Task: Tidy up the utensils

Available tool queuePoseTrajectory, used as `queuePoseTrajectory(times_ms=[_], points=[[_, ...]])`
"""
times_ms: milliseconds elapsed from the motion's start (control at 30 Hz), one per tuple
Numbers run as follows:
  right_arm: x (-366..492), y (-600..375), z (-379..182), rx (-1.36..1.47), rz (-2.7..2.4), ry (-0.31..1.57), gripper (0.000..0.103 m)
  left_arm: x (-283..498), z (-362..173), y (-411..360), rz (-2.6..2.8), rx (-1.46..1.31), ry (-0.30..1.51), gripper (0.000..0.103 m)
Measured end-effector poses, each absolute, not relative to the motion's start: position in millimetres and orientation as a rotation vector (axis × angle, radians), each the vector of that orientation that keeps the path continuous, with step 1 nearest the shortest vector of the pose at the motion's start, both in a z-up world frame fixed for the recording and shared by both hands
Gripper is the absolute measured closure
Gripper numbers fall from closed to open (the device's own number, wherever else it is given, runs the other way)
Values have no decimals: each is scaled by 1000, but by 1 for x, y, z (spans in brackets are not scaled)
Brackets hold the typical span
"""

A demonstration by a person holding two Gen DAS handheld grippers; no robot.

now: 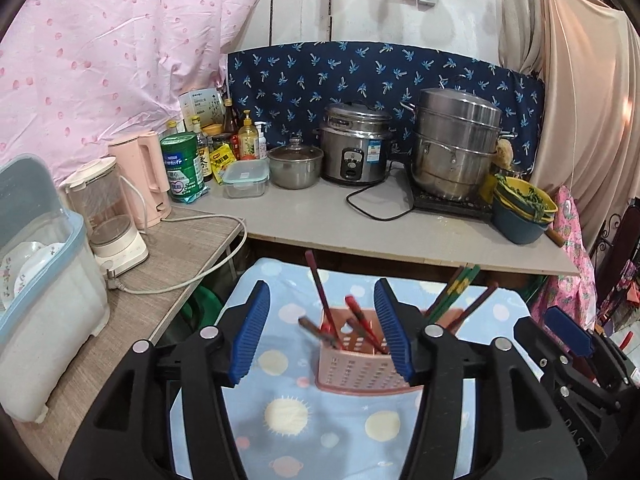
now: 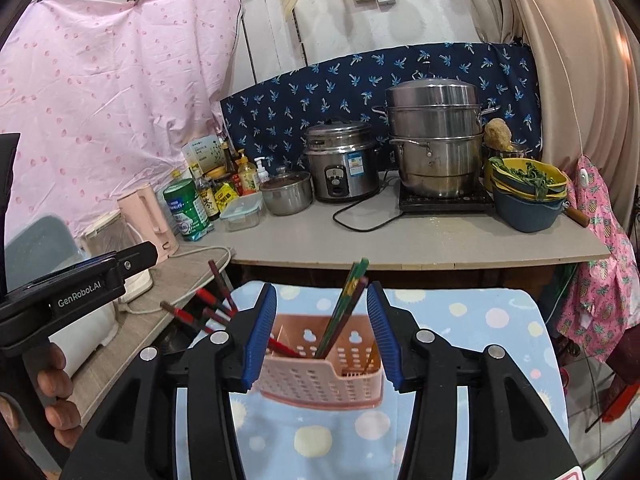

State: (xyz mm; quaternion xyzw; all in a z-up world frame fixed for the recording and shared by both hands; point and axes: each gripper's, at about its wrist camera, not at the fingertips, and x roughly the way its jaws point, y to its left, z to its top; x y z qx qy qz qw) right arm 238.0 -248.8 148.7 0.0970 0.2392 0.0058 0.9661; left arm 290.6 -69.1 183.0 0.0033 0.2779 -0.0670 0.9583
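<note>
A pink perforated utensil holder (image 1: 360,368) (image 2: 320,376) stands on a blue cloth with pale circles (image 1: 288,412). Red and dark chopsticks (image 1: 360,324) (image 2: 208,312) lean in its left compartment. Green and dark chopsticks (image 1: 456,292) (image 2: 346,304) stand in its right one. My left gripper (image 1: 325,332) is open just in front of the holder's left side, with nothing pressed between its blue pads. My right gripper (image 2: 322,336) is open in front of the right compartment and touches nothing. Each gripper shows at the edge of the other's view, and a hand (image 2: 52,380) holds the left one.
Behind the cloth runs a grey counter (image 2: 440,240) with a rice cooker (image 2: 340,160), a stacked steel steamer (image 2: 436,136), a small lidded pot (image 2: 286,192), bottles and bowls of greens (image 2: 528,188). To the left, a wooden table (image 1: 180,240) carries two kettles and a dish box (image 1: 44,280).
</note>
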Motion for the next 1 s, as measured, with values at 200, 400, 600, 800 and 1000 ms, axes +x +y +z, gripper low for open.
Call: queuePoseTrajectory(times_ms=[200, 400, 600, 800, 1000], points=[[212, -242, 138, 186, 9, 511, 48, 263, 166, -67, -111, 42, 579, 38], [182, -233, 125, 154, -21, 533, 34, 237, 150, -60, -94, 50, 607, 30], [159, -228, 117, 145, -43, 566, 28, 215, 135, -55, -99, 56, 652, 23], [149, -223, 107, 146, -47, 608, 25, 201, 124, -50, -89, 53, 674, 16], [147, -224, 99, 151, -57, 641, 19, 196, 114, -49, -80, 64, 701, 15]])
